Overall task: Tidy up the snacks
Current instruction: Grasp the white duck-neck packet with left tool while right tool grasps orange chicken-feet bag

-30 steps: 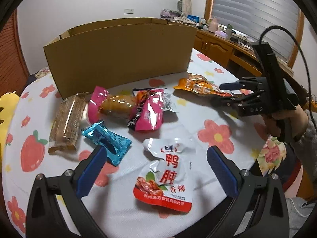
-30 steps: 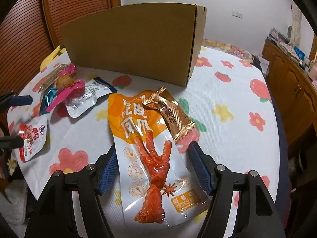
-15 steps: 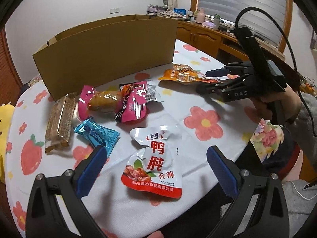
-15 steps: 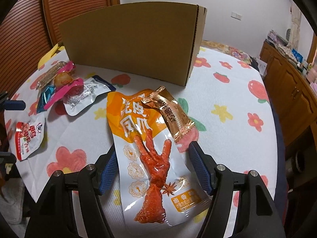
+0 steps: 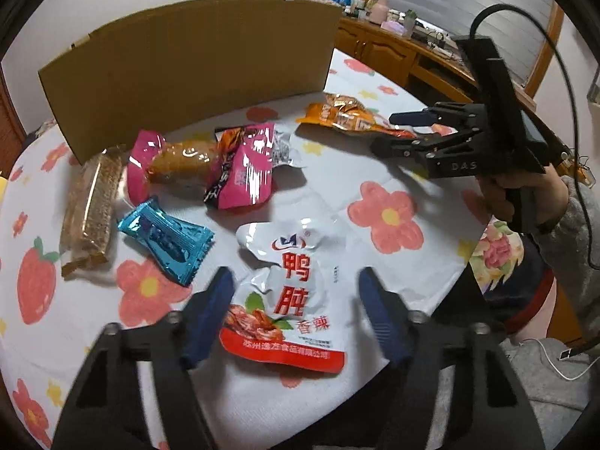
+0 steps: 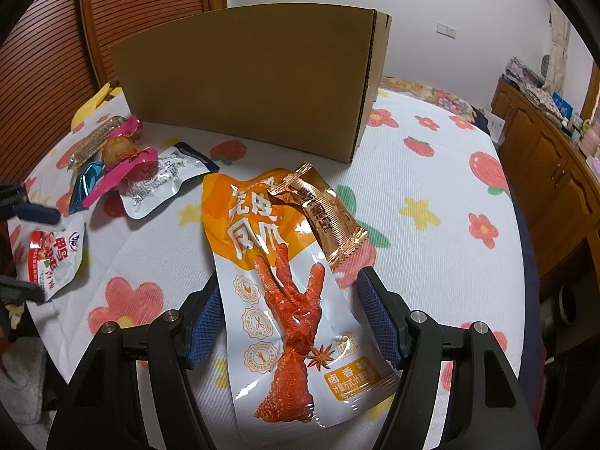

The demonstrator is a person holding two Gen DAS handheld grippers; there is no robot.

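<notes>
Chicken-foot pouch (image 6: 288, 285) overhangs table edge (image 6: 112, 333) between spread right tool (image 6: 287, 322); left tool (image 5: 296, 300) gapes.

table (image 6: 431, 172): round, white cloth w/ flowers + strawberries | on it: cardboard box (image 6: 247, 75), chicken-feet pack (image 6: 285, 285), duck-gizzard pouch (image 5: 288, 292), blue candy wrapper (image 5: 165, 236), grain bar (image 5: 92, 206)
</notes>
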